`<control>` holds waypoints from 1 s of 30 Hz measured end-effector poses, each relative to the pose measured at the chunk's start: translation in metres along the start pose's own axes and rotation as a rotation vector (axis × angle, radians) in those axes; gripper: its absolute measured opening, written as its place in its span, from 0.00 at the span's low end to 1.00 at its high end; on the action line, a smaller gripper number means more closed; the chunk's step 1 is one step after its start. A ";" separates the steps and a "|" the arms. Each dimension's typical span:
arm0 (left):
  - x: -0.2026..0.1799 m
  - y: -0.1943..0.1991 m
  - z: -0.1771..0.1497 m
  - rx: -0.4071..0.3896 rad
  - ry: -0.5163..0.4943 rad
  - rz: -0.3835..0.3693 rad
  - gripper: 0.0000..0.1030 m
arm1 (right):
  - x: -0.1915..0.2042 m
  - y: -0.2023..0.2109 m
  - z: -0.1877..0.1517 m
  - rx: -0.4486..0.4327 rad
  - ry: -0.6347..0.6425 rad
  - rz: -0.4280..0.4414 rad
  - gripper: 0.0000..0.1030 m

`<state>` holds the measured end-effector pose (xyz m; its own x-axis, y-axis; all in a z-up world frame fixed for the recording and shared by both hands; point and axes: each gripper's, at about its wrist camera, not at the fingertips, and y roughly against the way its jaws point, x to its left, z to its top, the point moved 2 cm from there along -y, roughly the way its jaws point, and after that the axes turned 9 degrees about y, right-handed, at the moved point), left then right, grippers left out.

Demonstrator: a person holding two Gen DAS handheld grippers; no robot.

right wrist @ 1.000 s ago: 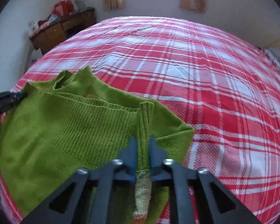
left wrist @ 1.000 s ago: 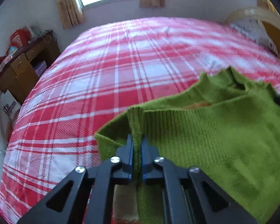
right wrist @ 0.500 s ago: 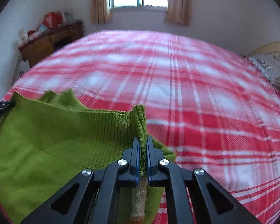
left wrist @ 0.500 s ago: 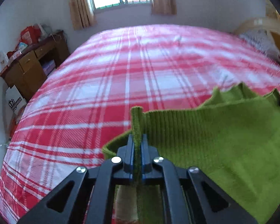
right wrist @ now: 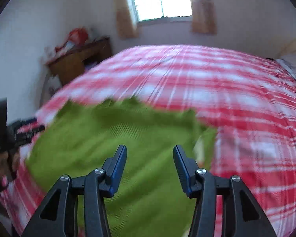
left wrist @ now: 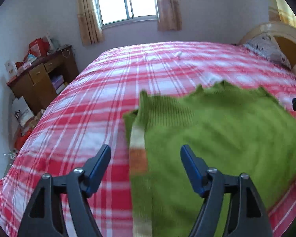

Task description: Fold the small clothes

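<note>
Both the left tongs and the right tongs are opening, gripping nothing; clear the green sweater without snagging its folded edge.

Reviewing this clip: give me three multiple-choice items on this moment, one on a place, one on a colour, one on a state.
1. Where does the green sweater lie?
A. on the plaid bed
B. on the wooden desk
C. on the floor

2. Which stripes show at the sweater's sleeve end?
A. blue and black
B. cream and orange
C. purple

3. How does the left gripper stand?
A. clamped on the hem
B. jaws apart, gripping nothing
C. holding a pillow

Key: A, plaid shows around the sweater; B, cream and orange bands show at its left edge; B, the jaws are opening with no cloth pinched.
</note>
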<state>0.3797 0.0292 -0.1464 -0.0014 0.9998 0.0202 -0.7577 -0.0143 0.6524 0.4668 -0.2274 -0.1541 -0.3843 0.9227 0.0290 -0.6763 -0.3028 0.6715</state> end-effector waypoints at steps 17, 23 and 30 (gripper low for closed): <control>0.042 -0.008 -0.041 0.127 0.208 -0.001 0.95 | 0.026 0.018 -0.046 0.066 -0.017 -0.125 0.49; 0.040 -0.005 -0.052 0.160 0.188 0.003 0.99 | 0.026 -0.021 -0.054 0.175 -0.048 -0.140 0.49; 0.042 -0.001 -0.058 0.153 0.180 -0.002 1.00 | 0.028 -0.009 -0.065 0.160 -0.055 -0.138 0.51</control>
<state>0.3424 0.0717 -0.1898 -0.1266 0.9861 -0.1074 -0.6502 -0.0007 0.7598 0.4211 -0.2142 -0.2081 -0.2570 0.9658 -0.0335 -0.6103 -0.1353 0.7806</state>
